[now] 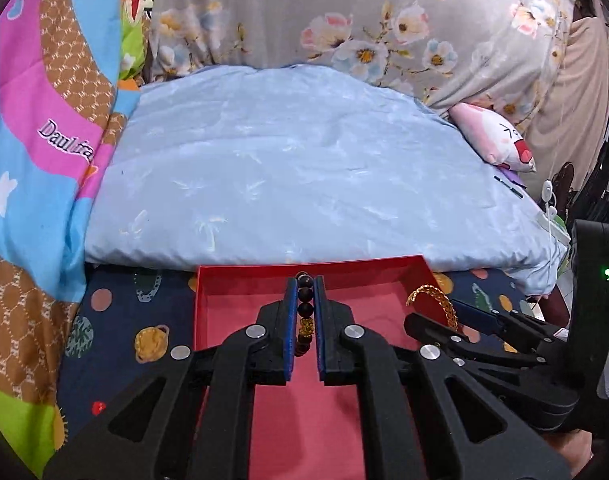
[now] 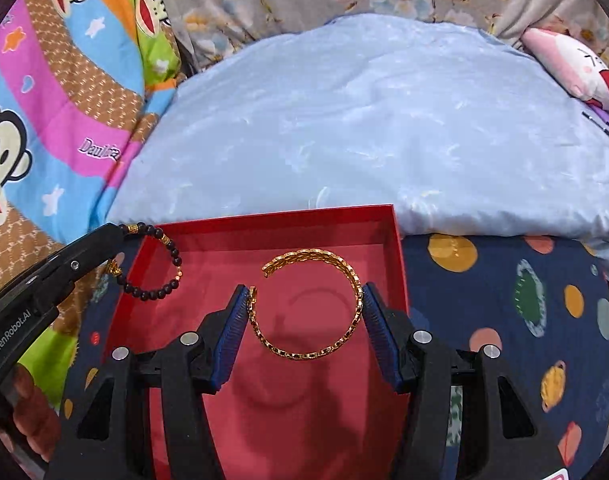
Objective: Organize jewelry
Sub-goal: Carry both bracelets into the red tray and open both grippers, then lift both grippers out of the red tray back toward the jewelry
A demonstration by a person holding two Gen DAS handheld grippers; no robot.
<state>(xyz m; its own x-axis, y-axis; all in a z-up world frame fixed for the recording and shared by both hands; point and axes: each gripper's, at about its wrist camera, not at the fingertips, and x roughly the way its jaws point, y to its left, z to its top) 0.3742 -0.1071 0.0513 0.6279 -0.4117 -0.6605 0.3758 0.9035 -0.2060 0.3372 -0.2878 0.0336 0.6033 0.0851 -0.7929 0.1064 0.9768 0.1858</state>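
Note:
A red open box (image 1: 240, 284) (image 2: 398, 264) lies on a dark planet-print sheet. My left gripper (image 1: 305, 280) is shut on a dark beaded bracelet (image 1: 305, 308) with gold beads, held edge-on above the box's floor; it also shows in the right wrist view (image 2: 160, 288) at the box's left wall. My right gripper (image 2: 304, 292) is shut on a gold chain cuff bracelet (image 2: 312, 354), its pads (image 2: 374, 312) pressing both sides, above the box's right half. The cuff (image 1: 432, 296) and right gripper (image 1: 456, 308) show at the right in the left wrist view.
A light blue pillow (image 1: 296, 176) lies just behind the box. A colourful cartoon blanket (image 1: 36, 140) is on the left, a floral grey cover (image 1: 324, 12) at the back, a pink plush toy (image 1: 492, 140) on the right. White earphones (image 1: 548, 200) lie at the pillow's right edge.

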